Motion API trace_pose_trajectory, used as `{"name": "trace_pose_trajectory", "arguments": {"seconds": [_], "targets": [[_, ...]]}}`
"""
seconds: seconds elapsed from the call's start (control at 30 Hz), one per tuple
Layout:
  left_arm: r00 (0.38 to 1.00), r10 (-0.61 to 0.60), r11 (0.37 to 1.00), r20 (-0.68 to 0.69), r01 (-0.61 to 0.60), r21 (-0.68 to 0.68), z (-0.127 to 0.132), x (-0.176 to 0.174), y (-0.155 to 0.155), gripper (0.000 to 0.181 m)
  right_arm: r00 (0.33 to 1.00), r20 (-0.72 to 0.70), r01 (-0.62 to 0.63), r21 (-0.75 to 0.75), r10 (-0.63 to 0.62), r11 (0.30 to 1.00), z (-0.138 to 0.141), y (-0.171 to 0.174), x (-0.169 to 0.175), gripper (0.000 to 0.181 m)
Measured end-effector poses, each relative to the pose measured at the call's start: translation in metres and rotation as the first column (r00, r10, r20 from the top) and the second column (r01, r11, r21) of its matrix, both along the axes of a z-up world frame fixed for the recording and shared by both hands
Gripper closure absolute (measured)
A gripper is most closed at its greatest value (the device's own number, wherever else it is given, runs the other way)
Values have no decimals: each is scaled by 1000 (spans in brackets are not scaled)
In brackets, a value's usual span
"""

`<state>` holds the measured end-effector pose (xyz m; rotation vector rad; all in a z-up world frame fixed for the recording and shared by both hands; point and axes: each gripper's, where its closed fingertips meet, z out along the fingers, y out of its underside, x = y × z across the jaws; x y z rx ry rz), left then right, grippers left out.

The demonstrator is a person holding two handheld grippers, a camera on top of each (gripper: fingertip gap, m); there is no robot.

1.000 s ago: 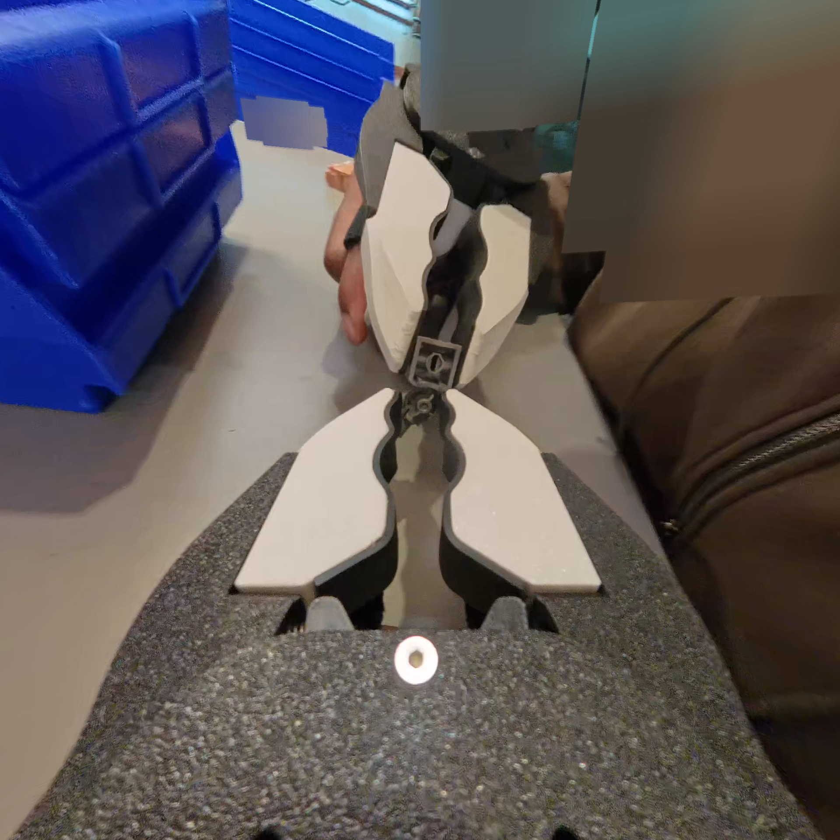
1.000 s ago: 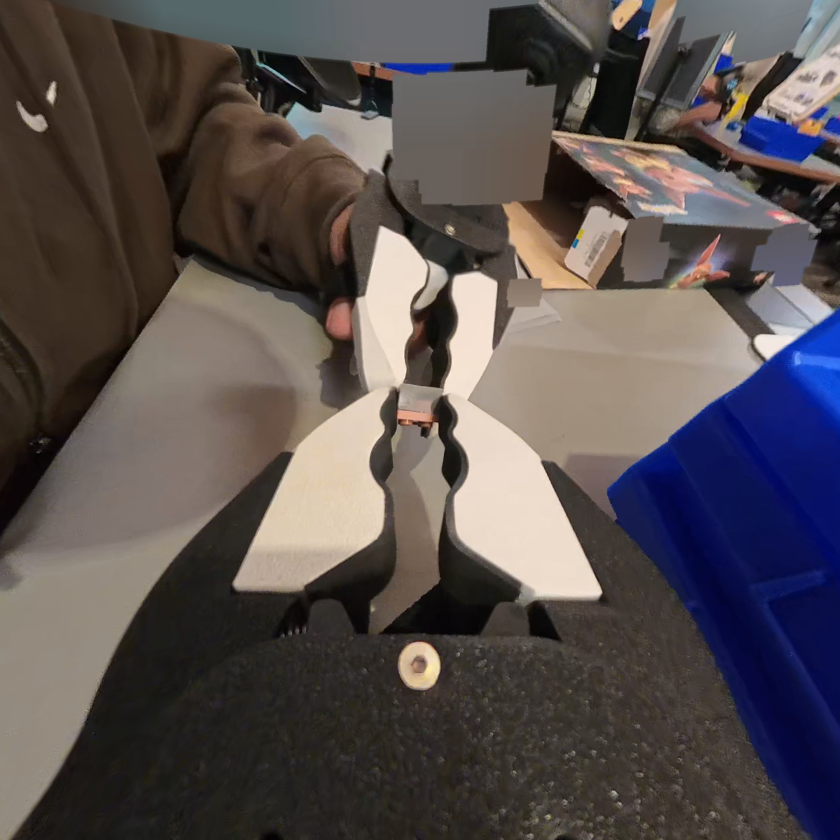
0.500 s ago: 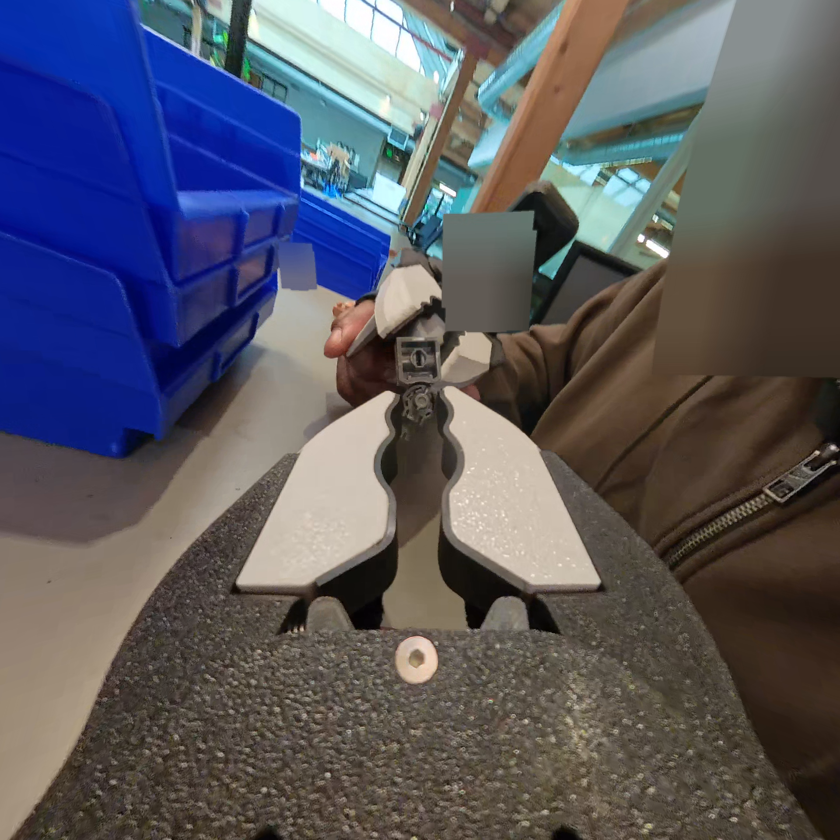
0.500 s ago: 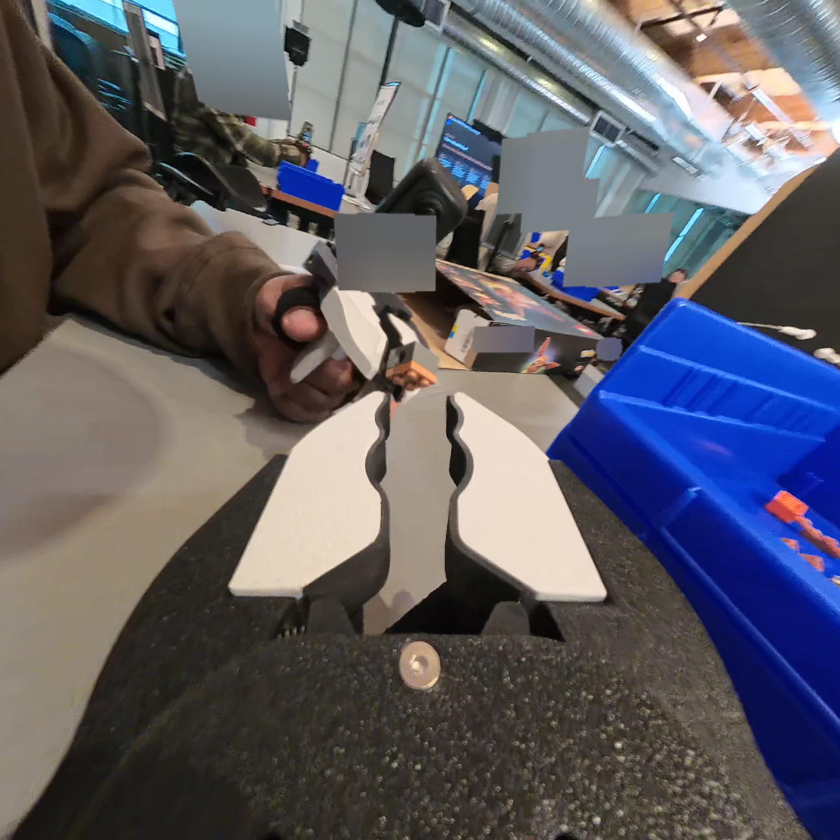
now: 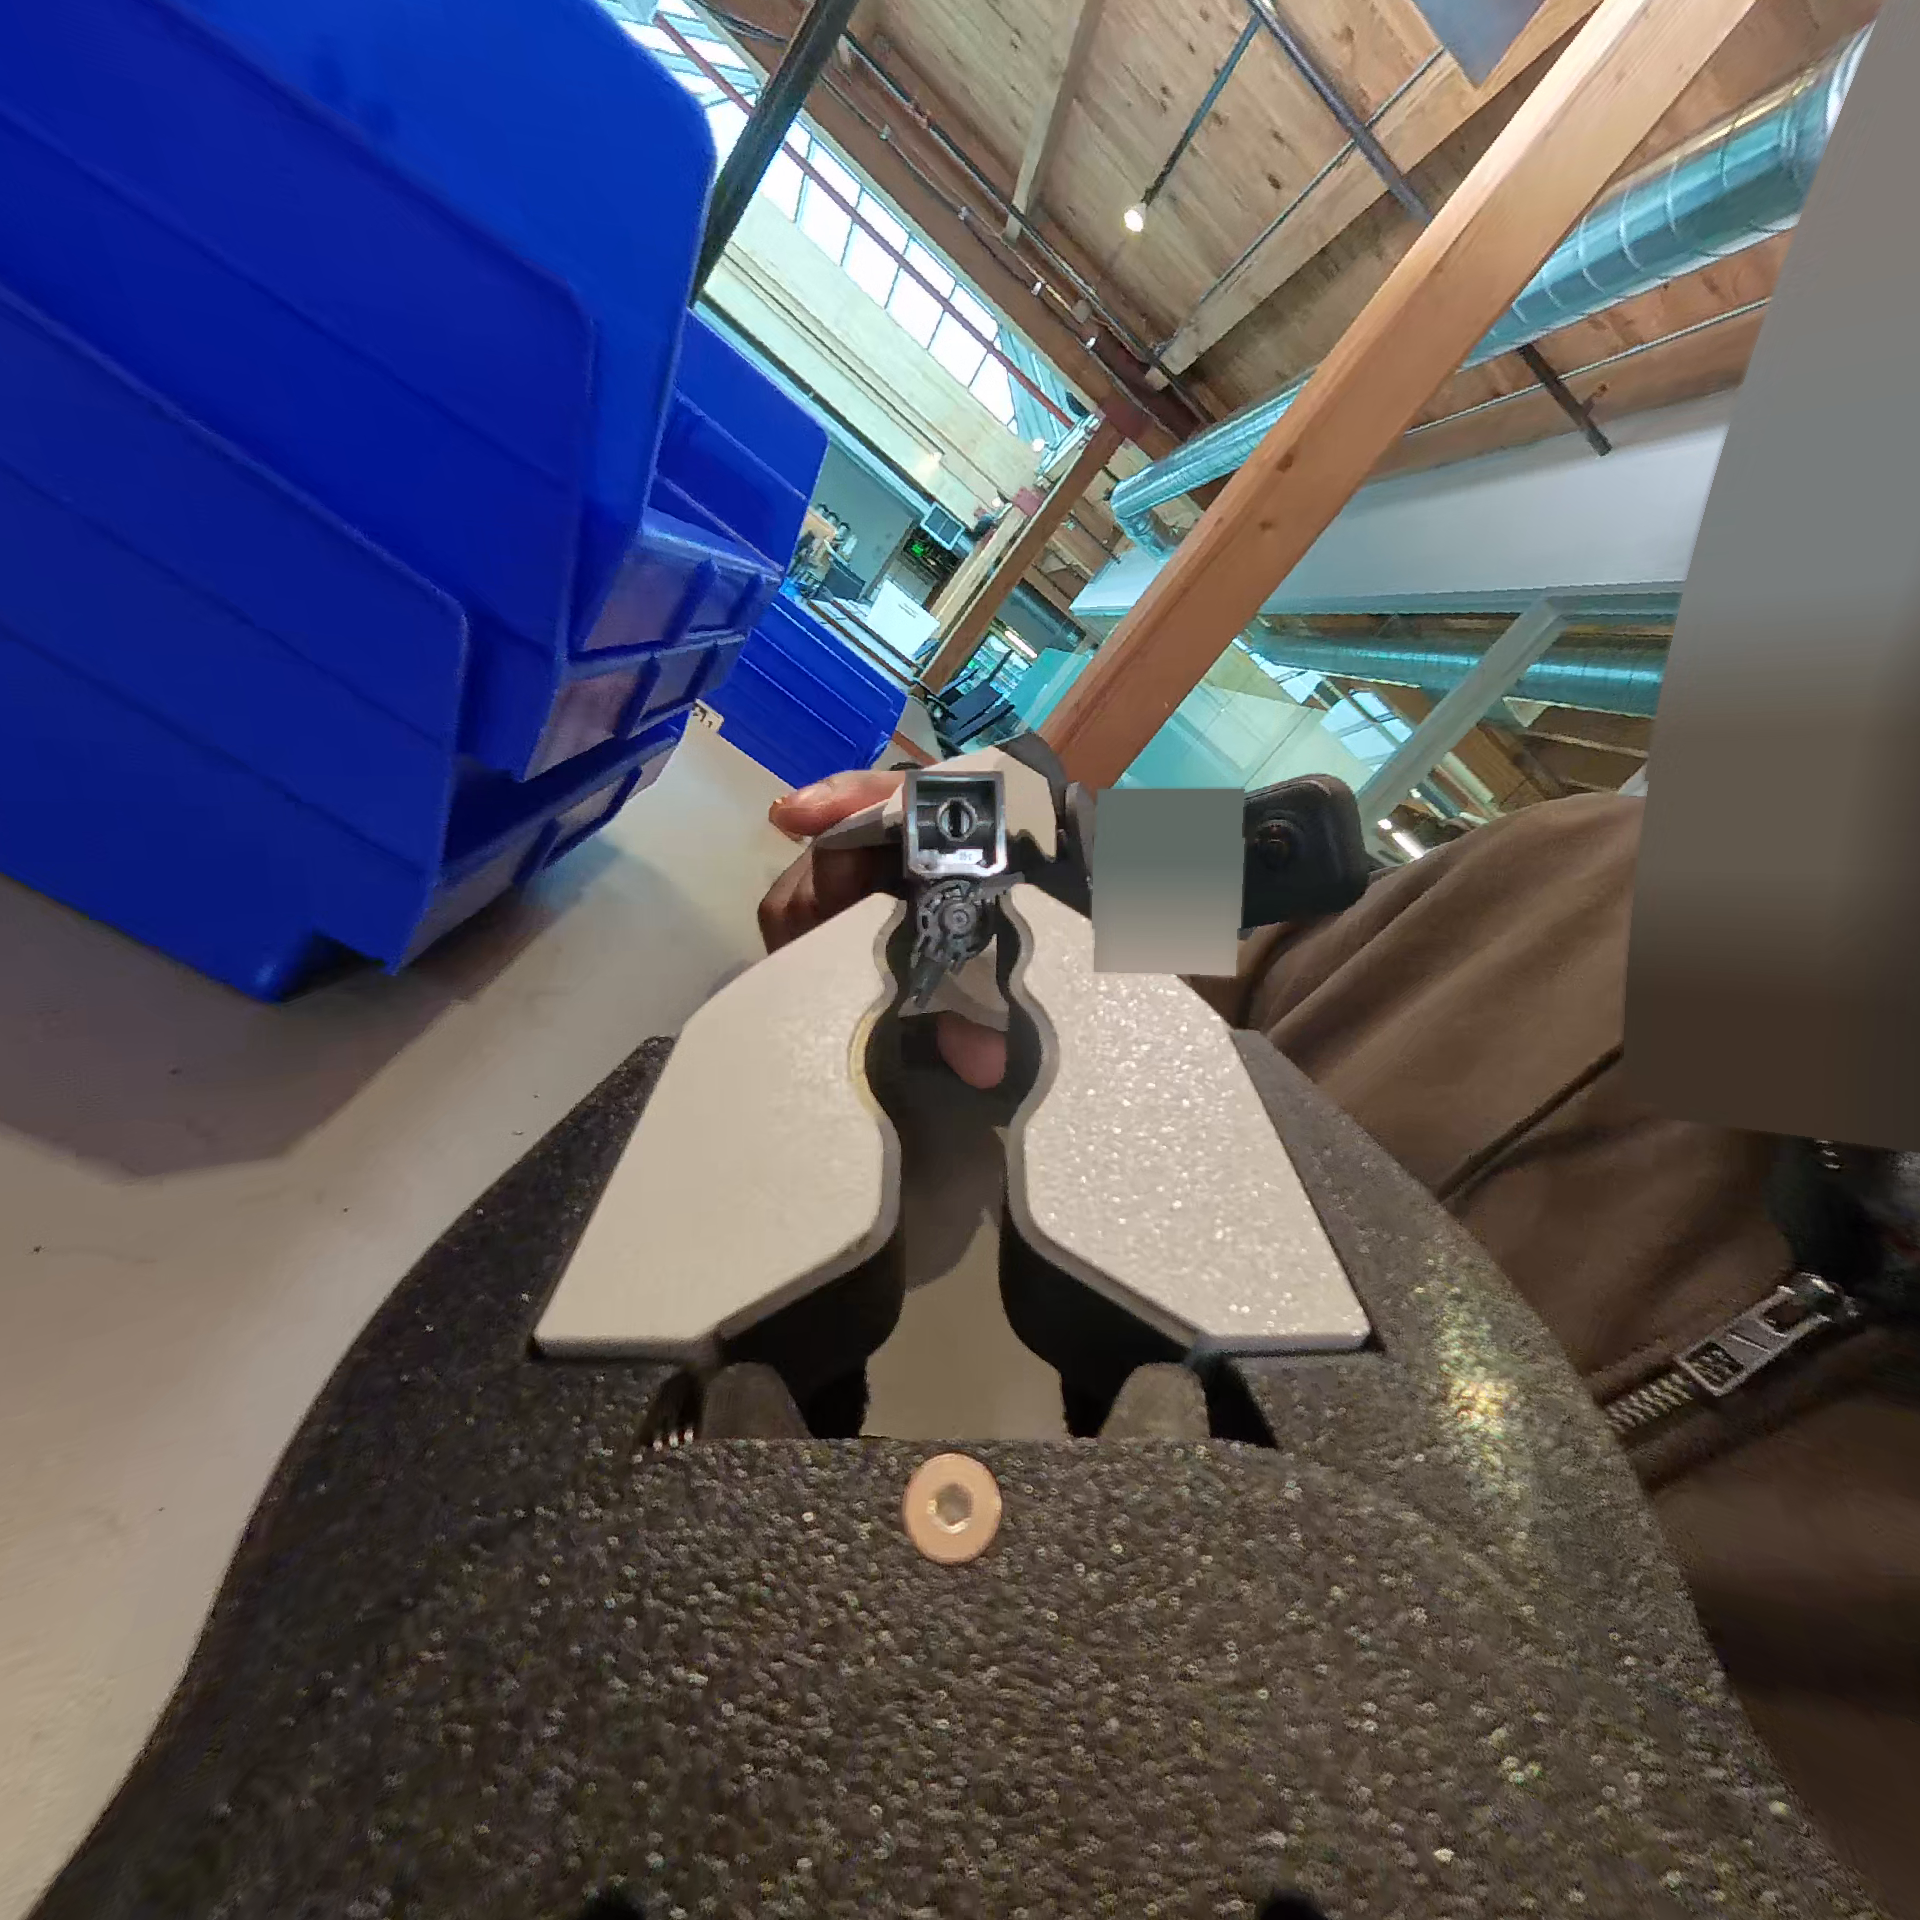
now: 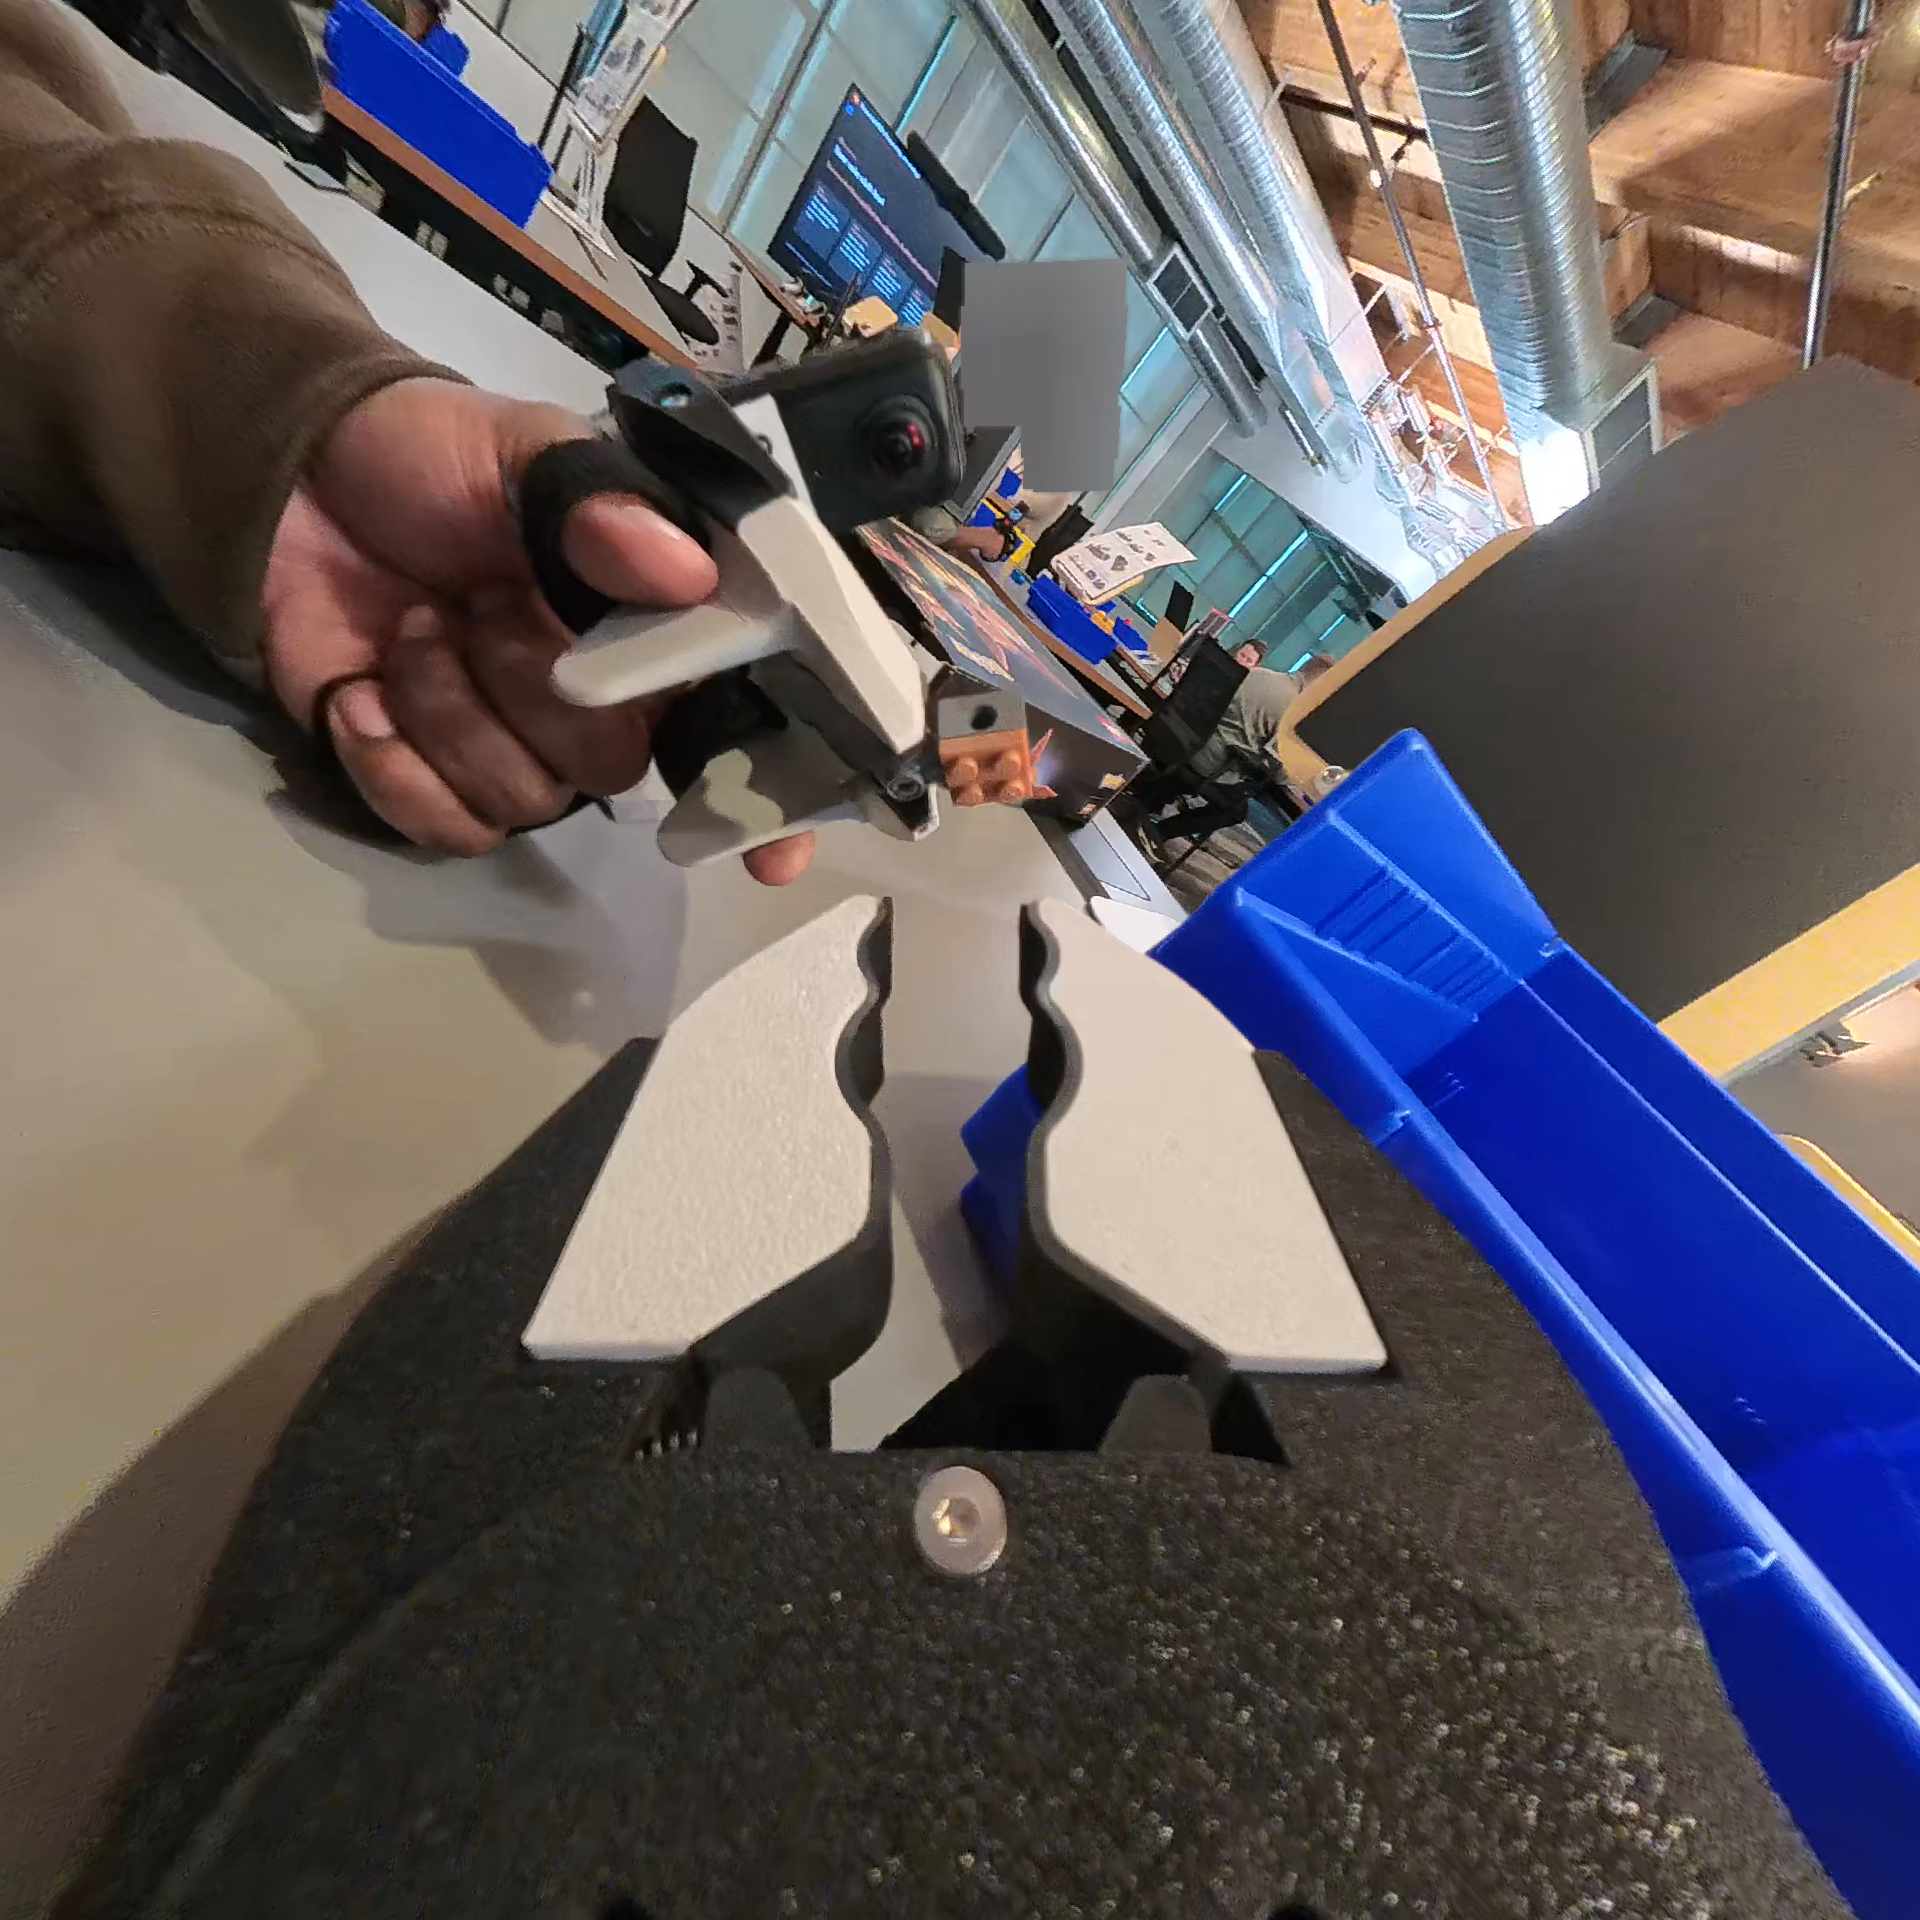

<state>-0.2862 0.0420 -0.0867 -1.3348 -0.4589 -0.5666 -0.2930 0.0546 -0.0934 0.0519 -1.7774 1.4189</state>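
My left gripper is shut on a small brick assembly: a dark grey gear-like piece sits between its tips, and a grey square brick sticks out beyond them. In the right wrist view the left gripper is held by a hand above the table, and the assembly shows as a grey brick on an orange studded plate. My right gripper is open and empty, a short way below and in front of the assembly.
Stacked blue bins stand on the grey table to the left, and a blue bin is close on the right in the right wrist view. A person's brown jacket and sleeve are near. Desks and a screen stand behind. Only a small space, under 4 cm, lies between the two pairs of fingers.
The right gripper has opened, let go of the brick assembly and drawn back. The left gripper has kept the assembly, and both views have tilted upward.
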Motion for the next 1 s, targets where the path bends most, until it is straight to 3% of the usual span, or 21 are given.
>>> {"name": "trace_pose_trajectory", "arguments": {"seconds": [0.23, 0.37, 0.5, 0.67, 0.87, 1.0], "targets": [[990, 89, 993, -110, -96, -67, -4, -1, 6, 166, 999, -37, 33, -4, -33, 999, 5, -3, 0, 158], [975, 199, 979, -100, -203, -32, 0, -11, 2, 166, 983, 174, -20, -260, 67, 965, 27, -7, 7, 181], [955, 286, 958, -77, -286, 10, 6, -12, -4, 166, 894, 379, -18, -501, 238, 865, 41, -10, 14, 181], [913, 393, 919, -110, -385, 87, 26, 6, -13, 166, 820, 451, 25, -644, 353, 765, 46, -12, 30, 181], [853, 519, 845, -64, -499, 191, 27, 40, -27, 166, 930, 343, 82, -542, 131, 836, 42, -5, 45, 181], [869, 484, 865, -101, -459, 200, 25, 60, -24, 166, 961, 273, 96, -482, 45, 871, 41, -2, 52, 181]]}}
